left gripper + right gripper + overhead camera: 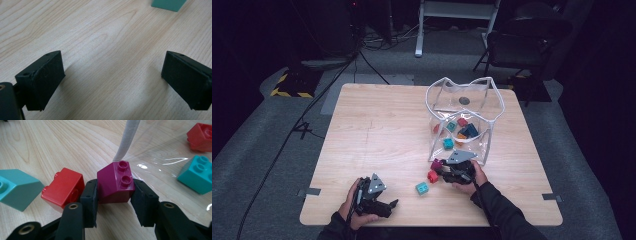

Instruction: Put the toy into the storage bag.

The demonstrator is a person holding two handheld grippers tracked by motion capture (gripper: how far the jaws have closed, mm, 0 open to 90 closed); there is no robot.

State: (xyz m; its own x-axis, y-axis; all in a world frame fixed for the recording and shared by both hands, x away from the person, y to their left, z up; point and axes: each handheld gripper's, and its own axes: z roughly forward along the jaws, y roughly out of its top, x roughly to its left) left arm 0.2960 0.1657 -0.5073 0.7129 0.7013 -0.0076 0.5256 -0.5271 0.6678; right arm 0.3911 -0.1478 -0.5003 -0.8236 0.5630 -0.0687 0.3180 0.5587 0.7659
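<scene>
While the right gripper [114,195] sat low on the table beside the clear bag, its two black jaws had clamped on the magenta brick [115,183], one pad flat against each side wall and the two studs facing up and slightly away from the camera; that was the grip, tight and square; the brick stood right at the bag's white-edged mouth, the grey-white rim strip [127,140] rising just behind it; in the high view the same gripper [451,167] lay at the front corner of the bag [459,117], so the opening was directly ahead of the jaws and very near, the one relation the coming move looked to hinge on; a short lift and push forward over the rim would, by my reading, carry the brick in among the red and teal bricks already inside [196,173]; just to the gripper's left a red brick [63,188] touched or nearly touched the outer face of the left jaw, studs lying sideways; further out again a teal brick [422,188] sat alone on the bare wood, between the two hands; the left gripper [382,205] rested well apart at the near edge of the table [377,125], jaws spread wide with nothing between them but wood grain [112,75]; the right hand [472,177] was plainly the nearer one to the bag, and the red brick crowding that jaw was the thing to watch on the lift.
</scene>
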